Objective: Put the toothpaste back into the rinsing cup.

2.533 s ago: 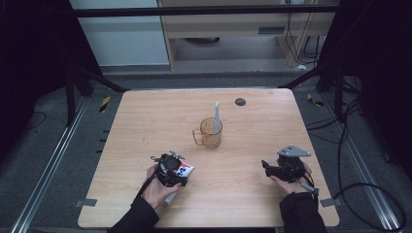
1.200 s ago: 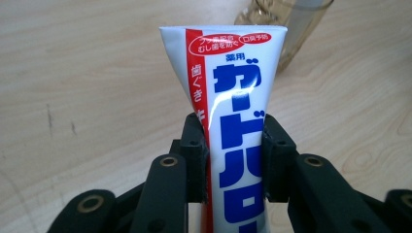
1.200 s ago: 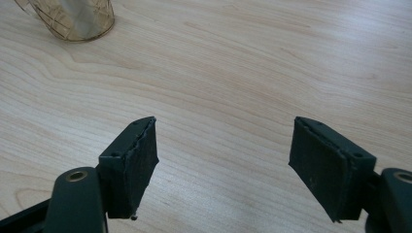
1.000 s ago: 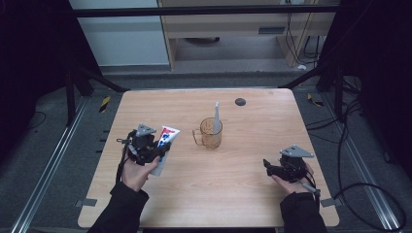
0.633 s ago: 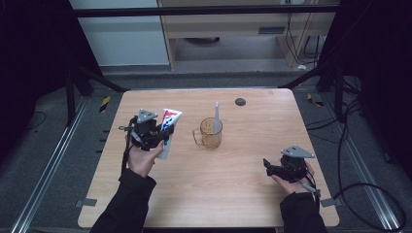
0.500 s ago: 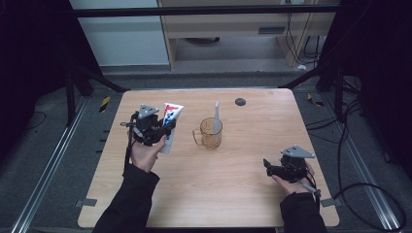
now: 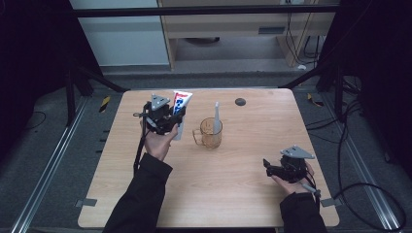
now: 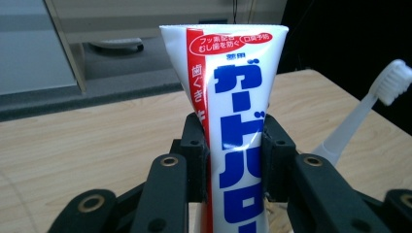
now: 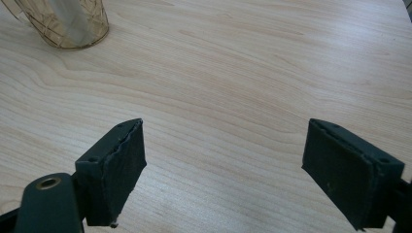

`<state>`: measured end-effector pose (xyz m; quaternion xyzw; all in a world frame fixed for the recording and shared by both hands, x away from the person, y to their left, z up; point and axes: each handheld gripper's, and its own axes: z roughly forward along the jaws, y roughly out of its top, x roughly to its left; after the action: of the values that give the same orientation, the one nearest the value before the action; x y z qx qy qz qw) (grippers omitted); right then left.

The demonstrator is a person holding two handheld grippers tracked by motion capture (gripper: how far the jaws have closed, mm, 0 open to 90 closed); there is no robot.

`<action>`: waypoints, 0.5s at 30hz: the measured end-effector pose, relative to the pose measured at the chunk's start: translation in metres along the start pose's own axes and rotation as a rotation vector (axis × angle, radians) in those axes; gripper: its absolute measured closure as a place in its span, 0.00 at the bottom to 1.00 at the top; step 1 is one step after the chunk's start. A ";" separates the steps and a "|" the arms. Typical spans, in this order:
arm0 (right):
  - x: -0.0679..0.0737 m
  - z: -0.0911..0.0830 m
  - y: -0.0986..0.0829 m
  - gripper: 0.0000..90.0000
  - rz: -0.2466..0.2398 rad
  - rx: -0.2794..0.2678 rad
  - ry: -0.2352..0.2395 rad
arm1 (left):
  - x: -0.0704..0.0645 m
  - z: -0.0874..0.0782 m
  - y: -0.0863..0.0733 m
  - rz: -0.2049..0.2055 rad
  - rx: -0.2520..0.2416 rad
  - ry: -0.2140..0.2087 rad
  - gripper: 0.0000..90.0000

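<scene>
right tool (image 7: pixel 268 165): jaws spread wide, empty, low over near right table (image 7: pixel 233 194) | left tool (image 7: pixel 171 119): clamped on toothpaste tube (image 7: pixel 180 110), held upright above table, just left of amber cup (image 7: pixel 212 133) | cup: holds toothbrush (image 7: pixel 216 116) | far: small dark disc (image 7: pixel 240 101)

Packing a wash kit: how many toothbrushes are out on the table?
1. A single toothbrush stands head-up in the amber cup mid-table, right beside the toothpaste tube held in the left gripper. None looks hidden.
</scene>
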<state>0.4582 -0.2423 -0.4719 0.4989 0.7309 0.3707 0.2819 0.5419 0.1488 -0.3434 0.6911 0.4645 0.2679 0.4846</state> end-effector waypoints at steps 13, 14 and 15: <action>0.000 0.000 0.000 0.17 0.000 -0.011 -0.002 | -0.011 0.016 0.009 -0.055 -0.136 -0.008 0.76; 0.000 0.000 0.000 0.17 -0.001 -0.012 -0.003 | -0.012 0.017 0.009 -0.058 -0.143 -0.007 0.76; 0.000 0.000 0.000 0.17 0.002 -0.012 0.000 | -0.012 0.019 0.009 -0.062 -0.148 -0.007 0.76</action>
<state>0.4578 -0.2423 -0.4716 0.4981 0.7282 0.3752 0.2845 0.5558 0.1292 -0.3416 0.6397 0.4629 0.2840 0.5439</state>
